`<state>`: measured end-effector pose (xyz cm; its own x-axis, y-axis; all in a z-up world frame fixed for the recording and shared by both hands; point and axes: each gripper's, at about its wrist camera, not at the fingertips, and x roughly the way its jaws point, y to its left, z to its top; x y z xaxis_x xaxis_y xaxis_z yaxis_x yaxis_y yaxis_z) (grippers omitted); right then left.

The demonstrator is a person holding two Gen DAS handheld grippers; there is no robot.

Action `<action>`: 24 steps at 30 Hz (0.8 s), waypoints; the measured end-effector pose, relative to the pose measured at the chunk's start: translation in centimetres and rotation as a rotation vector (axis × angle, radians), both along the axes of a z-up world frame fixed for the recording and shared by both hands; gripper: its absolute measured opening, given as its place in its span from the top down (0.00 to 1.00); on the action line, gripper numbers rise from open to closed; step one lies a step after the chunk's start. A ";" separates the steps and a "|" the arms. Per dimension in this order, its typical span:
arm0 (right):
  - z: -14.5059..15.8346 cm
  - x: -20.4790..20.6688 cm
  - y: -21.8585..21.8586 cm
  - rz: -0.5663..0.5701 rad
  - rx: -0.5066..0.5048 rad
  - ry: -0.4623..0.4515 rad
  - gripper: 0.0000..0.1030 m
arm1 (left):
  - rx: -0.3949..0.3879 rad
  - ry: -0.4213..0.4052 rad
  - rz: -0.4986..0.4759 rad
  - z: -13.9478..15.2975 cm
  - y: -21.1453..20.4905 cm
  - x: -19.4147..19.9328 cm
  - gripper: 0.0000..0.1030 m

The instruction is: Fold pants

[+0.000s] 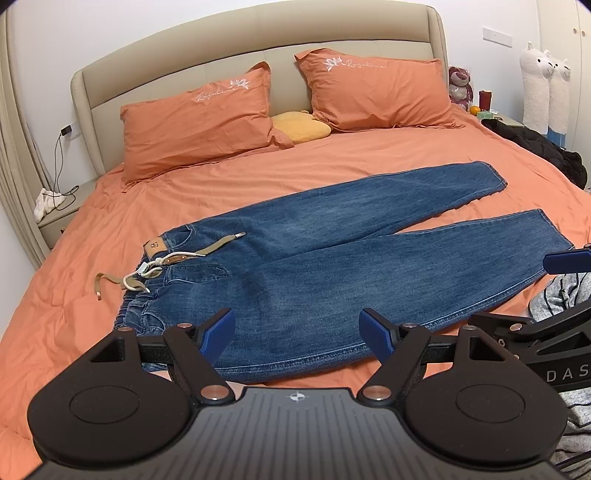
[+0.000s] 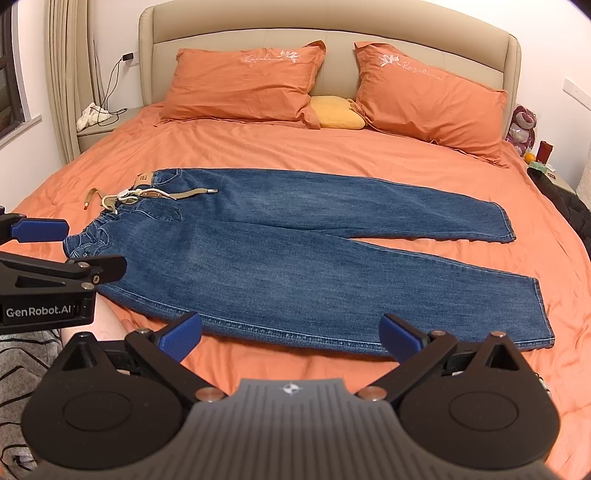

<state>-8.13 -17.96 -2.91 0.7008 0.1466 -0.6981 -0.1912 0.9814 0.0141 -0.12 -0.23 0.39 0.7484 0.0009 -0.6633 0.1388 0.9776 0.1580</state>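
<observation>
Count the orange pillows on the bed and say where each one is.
2. One orange fabric pillow leans against the beige headboard left of the small yellow cushion; the other orange pillow leans right of it. None appears hidden.

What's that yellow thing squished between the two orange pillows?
A small yellow cushion lies between the left pillow and the right pillow, against the headboard. Both views show it, the right claw's view most squarely.

Pants (image 2: 295, 243) flat on bed (image 2: 369, 155) — pillows (image 2: 243, 81) behind.
</observation>
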 end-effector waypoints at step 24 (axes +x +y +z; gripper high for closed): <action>0.0 -0.2 -0.1 -0.022 -0.002 -0.001 0.05 | -0.004 0.009 -0.005 -0.4 -0.2 -0.1 0.13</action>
